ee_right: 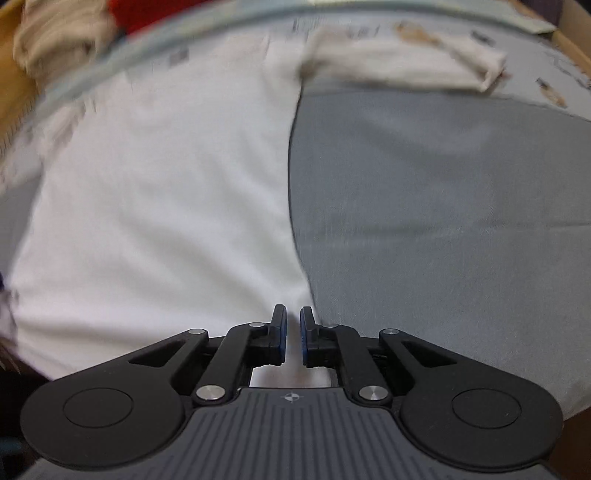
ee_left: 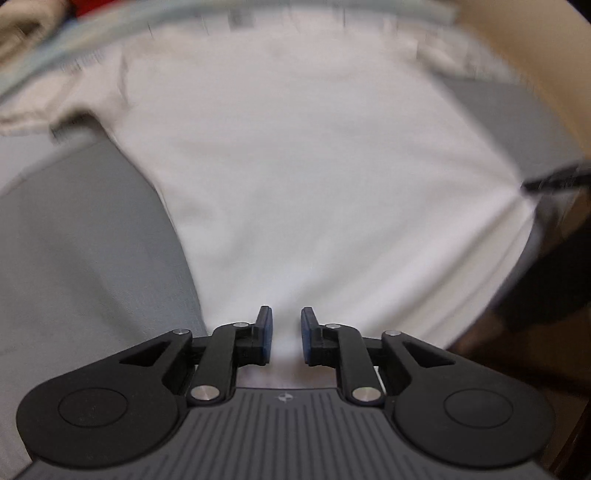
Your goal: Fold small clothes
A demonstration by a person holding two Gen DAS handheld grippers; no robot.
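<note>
- Nearest us, our left hand-held gripper (ee_left: pixel 286 334) sits at the near hem of a white T-shirt (ee_left: pixel 295 166), its blue pads parted by a narrow gap with white cloth showing between them; we cannot tell whether they pinch it.
- Our right hand-held gripper (ee_right: pixel 292 334) sits at the hem's other corner, its pads almost together, and again we cannot tell whether cloth is caught.
- Beyond them, the shirt lies spread flat on a grey table (ee_right: pixel 443 221), body stretching away from us.
- Farther off, one short sleeve (ee_right: pixel 406 66) reaches sideways.
- Farthest, beige crumpled fabric (ee_right: pixel 55 33) lies past the table's rim, blurred.
</note>
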